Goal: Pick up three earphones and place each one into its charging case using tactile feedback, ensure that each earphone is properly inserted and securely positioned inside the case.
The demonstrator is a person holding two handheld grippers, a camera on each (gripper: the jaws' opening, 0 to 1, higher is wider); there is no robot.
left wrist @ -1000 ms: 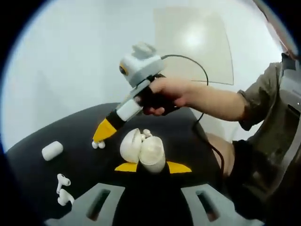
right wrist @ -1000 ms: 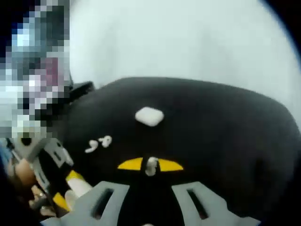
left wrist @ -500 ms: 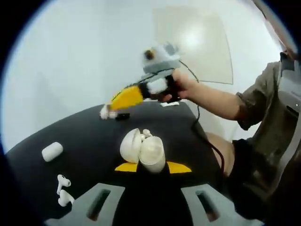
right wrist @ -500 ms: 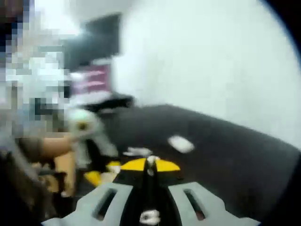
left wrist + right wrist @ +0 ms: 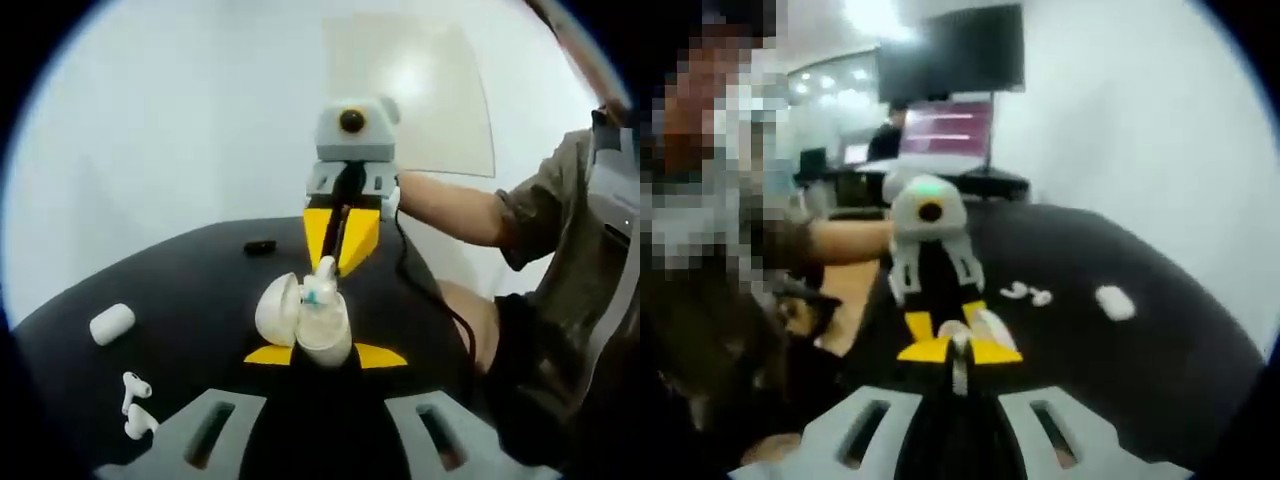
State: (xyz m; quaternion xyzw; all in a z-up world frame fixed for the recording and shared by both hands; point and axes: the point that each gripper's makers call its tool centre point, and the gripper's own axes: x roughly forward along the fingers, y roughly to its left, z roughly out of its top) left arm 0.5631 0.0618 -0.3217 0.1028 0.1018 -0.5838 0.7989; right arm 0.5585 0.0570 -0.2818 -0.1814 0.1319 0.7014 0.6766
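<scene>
Open charging case (image 5: 303, 315) clamped in left tongs (image 5: 325, 355) — right tongs (image 5: 338, 262) pinching an earphone (image 5: 324, 270) just above it

obstacles: closed case (image 5: 111, 322), two earphones (image 5: 133, 405) at table's (image 5: 190, 290) left | middle bare

The two gripper views face each other close over the black table (image 5: 150, 280), sharing the open charging case (image 5: 305, 318) held between them and each showing the opposite gripper.

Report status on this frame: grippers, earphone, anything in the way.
Left gripper shut on open case. Right gripper shut on earphone, poised over case. Two earphones and closed case lie aside; path unobstructed.
</scene>
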